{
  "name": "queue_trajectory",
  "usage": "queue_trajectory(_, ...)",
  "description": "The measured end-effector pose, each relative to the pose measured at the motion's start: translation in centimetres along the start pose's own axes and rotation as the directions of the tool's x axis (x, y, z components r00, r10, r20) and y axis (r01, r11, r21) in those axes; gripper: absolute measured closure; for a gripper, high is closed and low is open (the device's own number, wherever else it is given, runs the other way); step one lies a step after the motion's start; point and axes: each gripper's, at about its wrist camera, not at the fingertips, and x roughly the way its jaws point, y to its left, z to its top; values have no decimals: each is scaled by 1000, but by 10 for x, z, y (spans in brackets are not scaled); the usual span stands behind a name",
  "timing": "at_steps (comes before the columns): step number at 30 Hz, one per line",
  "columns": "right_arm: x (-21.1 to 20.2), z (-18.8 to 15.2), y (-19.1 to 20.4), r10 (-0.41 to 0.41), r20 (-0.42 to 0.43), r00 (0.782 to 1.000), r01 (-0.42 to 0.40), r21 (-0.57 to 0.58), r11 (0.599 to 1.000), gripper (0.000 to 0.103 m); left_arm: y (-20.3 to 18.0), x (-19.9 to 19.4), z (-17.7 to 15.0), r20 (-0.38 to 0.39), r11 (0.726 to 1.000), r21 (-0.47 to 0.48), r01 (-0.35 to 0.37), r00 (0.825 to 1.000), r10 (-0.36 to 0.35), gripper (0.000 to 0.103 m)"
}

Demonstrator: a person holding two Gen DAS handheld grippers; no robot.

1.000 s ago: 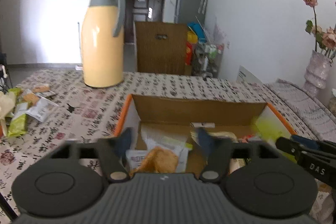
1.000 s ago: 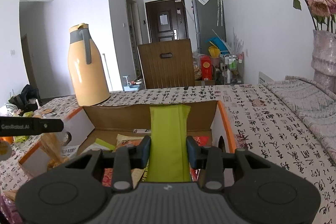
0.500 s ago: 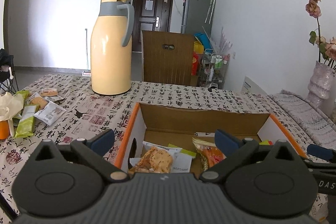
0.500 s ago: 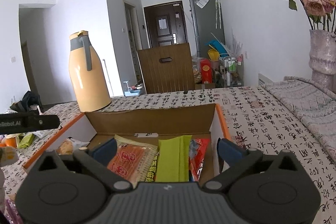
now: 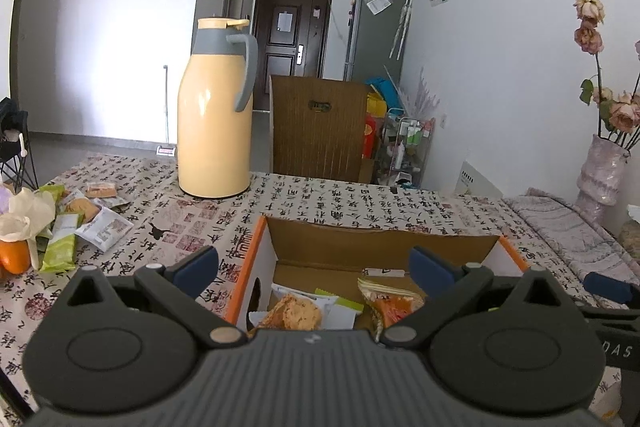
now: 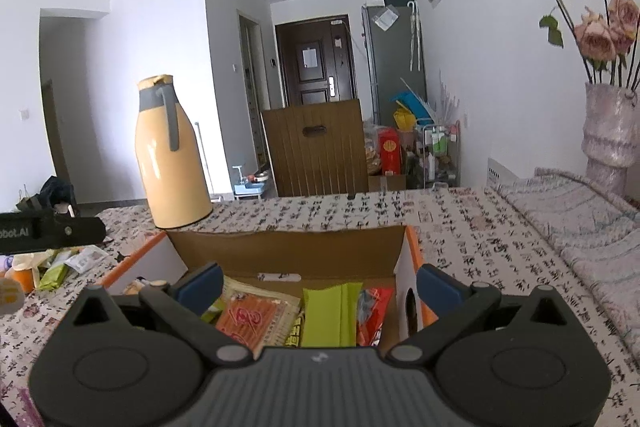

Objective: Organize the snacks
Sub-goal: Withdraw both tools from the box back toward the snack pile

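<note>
An open cardboard box point(image 5: 384, 241) point(image 6: 280, 247) with orange edges sits on the table, and several snack packs lie inside. My left gripper point(image 5: 314, 269) hangs open above its left half, over a cracker pack point(image 5: 298, 311) and an orange pack point(image 5: 394, 301). My right gripper point(image 6: 318, 283) hangs open above the right half, over a green pack point(image 6: 330, 309) and an orange striped pack point(image 6: 256, 319). Neither gripper holds anything. More loose snack packs point(image 5: 80, 223) lie on the table at the far left.
A tall yellow thermos point(image 5: 216, 119) point(image 6: 170, 155) stands behind the box on the left. A vase with dried flowers point(image 6: 610, 131) stands at the right on a grey cloth. A brown chair back point(image 5: 318, 129) rises beyond the table's far edge. An orange fruit point(image 5: 14, 259) lies far left.
Both grippers opened and rose a little. The right one let go of the green pack, which now lies in the box. The left one released the cracker pack into the box.
</note>
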Motion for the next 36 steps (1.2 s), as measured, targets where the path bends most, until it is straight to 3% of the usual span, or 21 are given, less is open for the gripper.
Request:
queue_trajectory(13, -50, -3, 7, 1, 22, 1000, -2, 16, 1000, 0, 8, -45, -13, -14, 999, -21, 31, 999, -32, 0)
queue_trajectory(36, -125, -67, 12, -5, -49, 999, 7, 43, 999, 0, 23, -110, -69, -71, 998, 20, 63, 996, -61, 0)
